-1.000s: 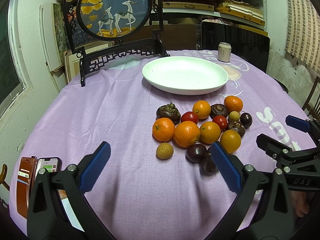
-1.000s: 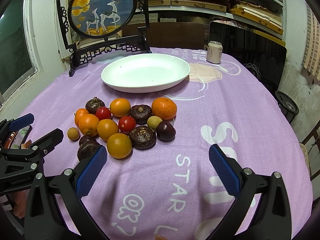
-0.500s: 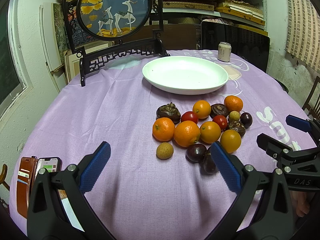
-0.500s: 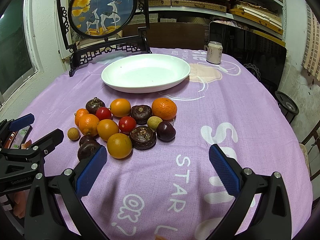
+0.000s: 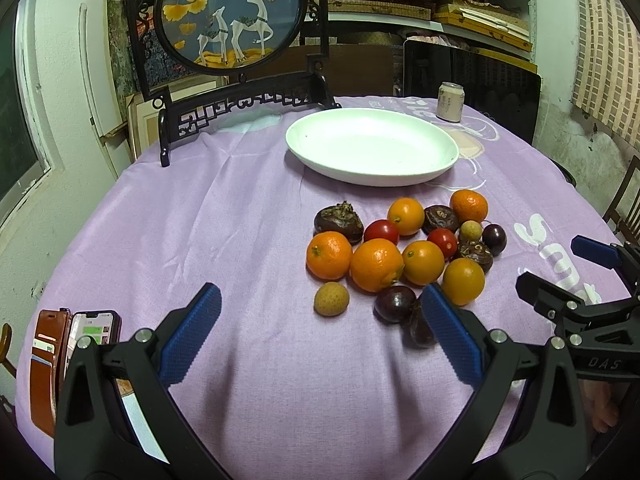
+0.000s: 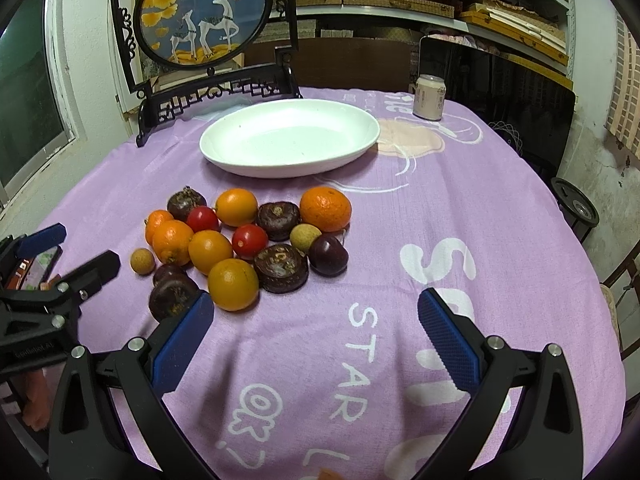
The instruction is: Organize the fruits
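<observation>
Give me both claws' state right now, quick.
Left claw: open, holding nothing, above the cloth just short of the fruit.
Right claw: open, holding nothing, over bare cloth beside the fruit.

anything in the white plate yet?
No. The plate holds no fruit in either view; only tiny specks show on its white inside. All the fruit lies on the cloth in front of it. Its underside is hidden.

On the tabletop [image 5: 200,216] the plate [image 5: 372,146] sits toward the far edge, with a can [image 5: 451,101] behind it to the right and a framed screen [image 5: 232,40] at the far left. The fruit cluster [image 5: 404,248] lies nearer, before the plate. A phone [image 5: 90,330] rests at the near left edge.
</observation>
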The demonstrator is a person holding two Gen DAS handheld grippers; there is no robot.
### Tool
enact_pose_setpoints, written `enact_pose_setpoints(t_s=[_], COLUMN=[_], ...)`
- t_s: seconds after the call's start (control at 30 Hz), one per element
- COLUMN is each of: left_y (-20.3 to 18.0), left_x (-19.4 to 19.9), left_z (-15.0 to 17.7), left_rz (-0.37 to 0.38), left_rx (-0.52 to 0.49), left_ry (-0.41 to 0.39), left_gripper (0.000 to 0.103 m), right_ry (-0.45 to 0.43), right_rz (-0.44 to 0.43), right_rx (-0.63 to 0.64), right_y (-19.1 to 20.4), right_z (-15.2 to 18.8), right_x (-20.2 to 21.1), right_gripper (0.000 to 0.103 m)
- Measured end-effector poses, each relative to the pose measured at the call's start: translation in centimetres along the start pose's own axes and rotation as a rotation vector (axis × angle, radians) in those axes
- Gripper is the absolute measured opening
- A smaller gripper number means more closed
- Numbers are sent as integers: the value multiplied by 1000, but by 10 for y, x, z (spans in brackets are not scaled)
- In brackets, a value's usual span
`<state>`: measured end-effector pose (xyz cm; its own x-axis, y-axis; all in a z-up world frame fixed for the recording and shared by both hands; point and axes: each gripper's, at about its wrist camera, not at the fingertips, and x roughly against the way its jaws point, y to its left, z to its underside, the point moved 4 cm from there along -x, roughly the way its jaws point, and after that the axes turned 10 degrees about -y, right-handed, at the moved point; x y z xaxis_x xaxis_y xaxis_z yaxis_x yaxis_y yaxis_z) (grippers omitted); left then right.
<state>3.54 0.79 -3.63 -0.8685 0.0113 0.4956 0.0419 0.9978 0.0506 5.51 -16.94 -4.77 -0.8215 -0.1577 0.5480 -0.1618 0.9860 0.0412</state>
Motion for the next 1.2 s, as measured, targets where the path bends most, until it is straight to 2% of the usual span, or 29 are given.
enact_pose_setpoints(t_s=[0.1,0.2,0.27,0.4,0.5,0.63,0.83,0.93,1.0,1.07,1.2], left_y=[-2,-7,-9,-14,-21,-18,-13,5,14,17,5], left_x=[-8,-17,-20,-26,-37,-39,-37,-43,-49,-52,-54], left_z=[10,19,23,30,40,43,43,33,28,24,22], left_rz=[25,29,45,76,109,141,182,119,116,109,130], left_rx=[-27,-64,-72,-90,-109,-77,-90,-45,-25,-26,-92], left_ry=[59,111,133,177,253,273,265,242,239,231,220], left_gripper=[101,101,101,101,101,101,101,101,100,95,67], right_ry=[54,135,155,166,190,211,207,206,203,202,200], right_rz=[-16,-71,-80,-40,-14,-36,-28,-28,-32,-35,-42], right_rx=[13,-31,-39,37,85,32,55,56,53,51,51], right_y=[-6,-18,-22,-22,-27,-39,-36,-37,-37,-37,-37], right_z=[6,13,18,26,35,38,39,39,39,39,38], right_x=[-8,-19,-22,-23,-26,-28,-30,-29,-29,-29,-29], right_gripper=[102,102,102,102,102,102,102,102,102,102,102])
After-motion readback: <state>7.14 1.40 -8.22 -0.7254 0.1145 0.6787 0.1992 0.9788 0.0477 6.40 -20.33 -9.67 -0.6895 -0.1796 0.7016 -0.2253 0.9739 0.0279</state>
